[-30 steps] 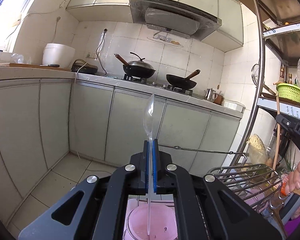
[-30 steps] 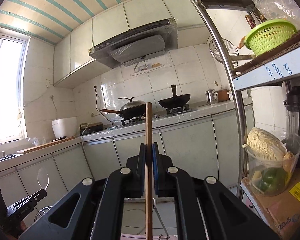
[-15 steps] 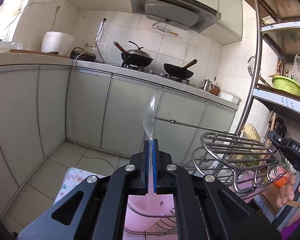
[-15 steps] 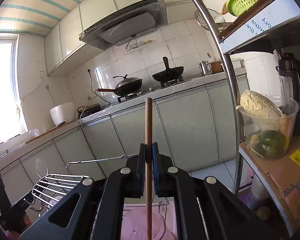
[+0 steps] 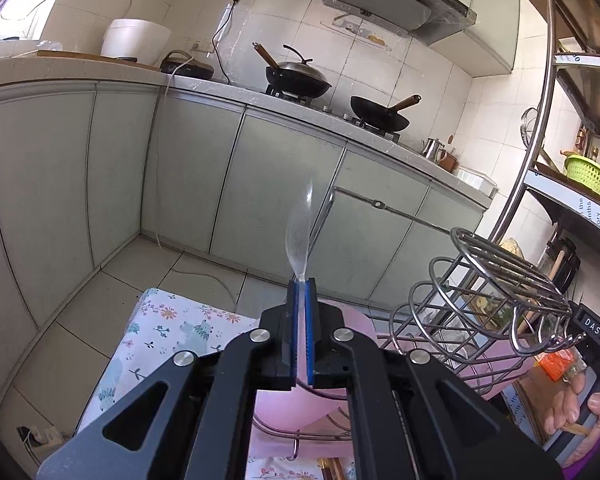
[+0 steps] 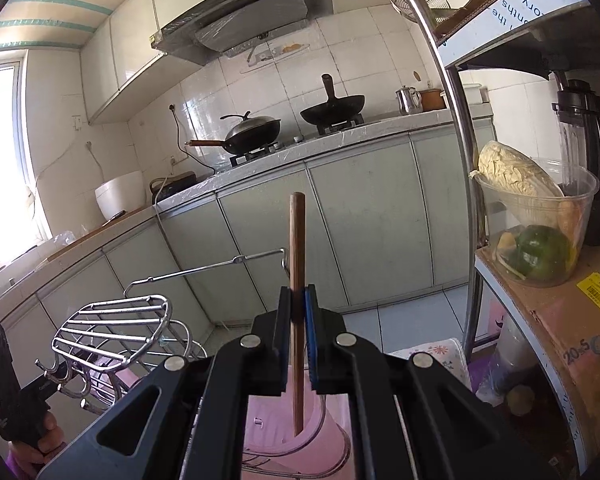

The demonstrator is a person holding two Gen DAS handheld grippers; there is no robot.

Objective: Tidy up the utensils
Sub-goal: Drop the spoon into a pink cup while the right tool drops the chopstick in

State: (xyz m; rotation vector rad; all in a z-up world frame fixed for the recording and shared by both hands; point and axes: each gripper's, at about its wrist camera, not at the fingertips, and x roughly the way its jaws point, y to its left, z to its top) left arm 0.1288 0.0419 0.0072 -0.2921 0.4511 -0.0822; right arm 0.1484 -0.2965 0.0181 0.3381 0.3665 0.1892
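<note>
Both tipped down over the last second, bringing wire rack and pink cup into lower frame: left tongs clamped on clear spoon, right tongs on wooden chopstick (probably about to drop in).

Right hand-held gripper clamps upright wooden stick above pink container.

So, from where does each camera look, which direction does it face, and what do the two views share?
Left wrist: sits on the left gripper, facing the grey kitchen cabinets; its jaws are shut on a clear plastic spoon; the person's right hand shows at the lower right.
Right wrist: sits on the right gripper, facing the same cabinets; shut on a brown wooden chopstick; the left hand shows at the lower left.
Shared: the chrome wire rack, the pink plastic cup and two black woks.
</note>
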